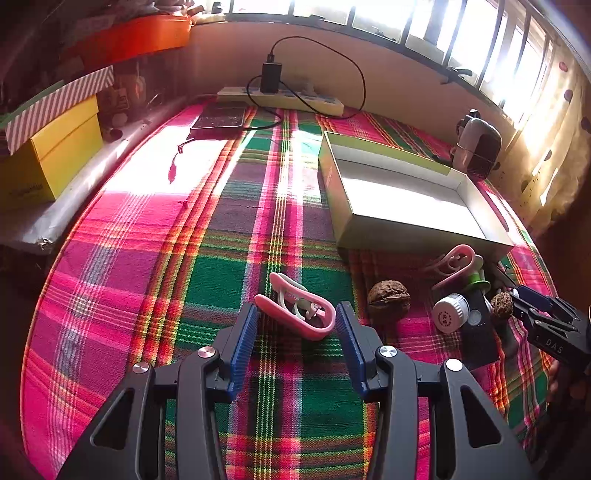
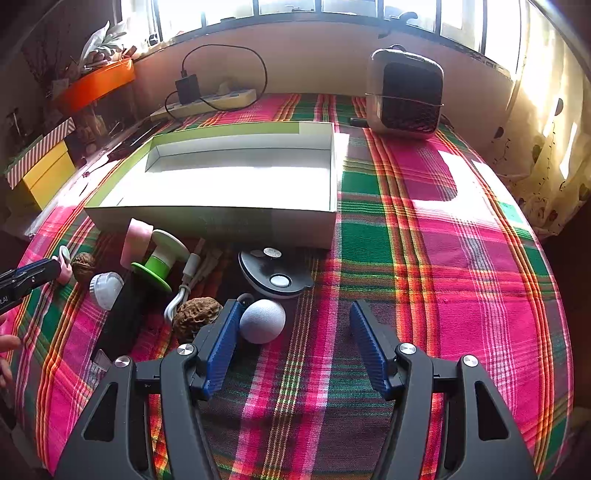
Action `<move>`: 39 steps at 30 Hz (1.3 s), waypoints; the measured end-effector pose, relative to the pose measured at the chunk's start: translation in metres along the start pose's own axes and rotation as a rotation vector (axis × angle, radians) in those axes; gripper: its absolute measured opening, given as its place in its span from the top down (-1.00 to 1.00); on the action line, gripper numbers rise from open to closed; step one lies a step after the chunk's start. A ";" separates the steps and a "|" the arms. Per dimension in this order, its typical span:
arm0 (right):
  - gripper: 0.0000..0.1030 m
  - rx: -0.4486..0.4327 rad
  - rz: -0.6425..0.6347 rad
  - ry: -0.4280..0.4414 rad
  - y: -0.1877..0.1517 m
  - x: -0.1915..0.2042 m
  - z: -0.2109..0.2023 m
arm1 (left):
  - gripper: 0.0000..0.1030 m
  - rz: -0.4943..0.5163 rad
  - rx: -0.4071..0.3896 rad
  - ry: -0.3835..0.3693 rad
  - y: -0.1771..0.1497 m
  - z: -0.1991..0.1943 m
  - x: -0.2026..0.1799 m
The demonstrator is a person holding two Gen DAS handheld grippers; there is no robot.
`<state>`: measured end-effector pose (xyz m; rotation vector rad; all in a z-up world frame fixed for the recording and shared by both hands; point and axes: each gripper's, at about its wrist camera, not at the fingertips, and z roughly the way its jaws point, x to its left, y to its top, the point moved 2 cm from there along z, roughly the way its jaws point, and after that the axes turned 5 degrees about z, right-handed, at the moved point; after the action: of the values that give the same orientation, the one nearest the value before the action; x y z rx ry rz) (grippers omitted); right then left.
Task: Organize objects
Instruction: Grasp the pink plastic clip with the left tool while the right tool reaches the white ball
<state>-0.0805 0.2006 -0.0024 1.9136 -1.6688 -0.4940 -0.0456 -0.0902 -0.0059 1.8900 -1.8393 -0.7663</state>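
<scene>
Standing over the plaid cloth (image 1: 207, 266), the left gripper (image 1: 295, 328) has its jaws spread wide, with a pink clip (image 1: 295, 310) lying on the cloth between the blue pads (image 1: 243, 343) and touched by neither. The log shows 94, then 98, then 100, so no motion is reported for those jaws. The right gripper (image 2: 291, 332) is likewise spread and holds nothing; a grey ball (image 2: 262, 321) rests just beside its left pad, apparently touching it.

Handling, judged: the clip looks light, stiff plastic with a smooth curved loop, likely to skate or pivot if pinched on the bend. Its two long straight arms offer the better hold, across the width. The ball appears light and will roll if nudged. The walnuts (image 1: 388, 299) look hard, ridged and easy to grip.

A second pink clip (image 1: 452, 264), a white cap (image 1: 450, 314), a green spool (image 2: 159, 264), a white cable (image 2: 184, 284) and a dark lid (image 2: 275, 275) crowd together ahead and left of the right gripper, against the near wall of an open, empty box (image 2: 221, 218).

Cloth is woven and soft, with good friction but liable to ruck. Strong window light (image 1: 369, 11) washes out parts of it. A power strip (image 1: 280, 98), heater (image 2: 406, 96) and yellow box (image 1: 59, 151) sit beyond.
</scene>
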 end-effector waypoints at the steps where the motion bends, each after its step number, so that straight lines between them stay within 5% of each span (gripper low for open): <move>1: -0.19 0.003 0.002 0.002 0.000 0.000 0.001 | 0.17 -0.003 0.000 0.003 0.000 0.000 0.001; 23: -0.19 0.015 -0.018 -0.024 0.002 0.002 0.006 | 0.17 -0.071 0.000 -0.023 -0.006 -0.006 0.008; 39: -0.19 0.014 -0.022 -0.022 0.001 0.002 0.005 | 0.17 -0.020 0.029 0.097 0.000 0.010 0.000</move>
<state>-0.0840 0.1978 -0.0056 1.9455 -1.6706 -0.5157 -0.0516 -0.0897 -0.0140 1.9317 -1.7834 -0.6456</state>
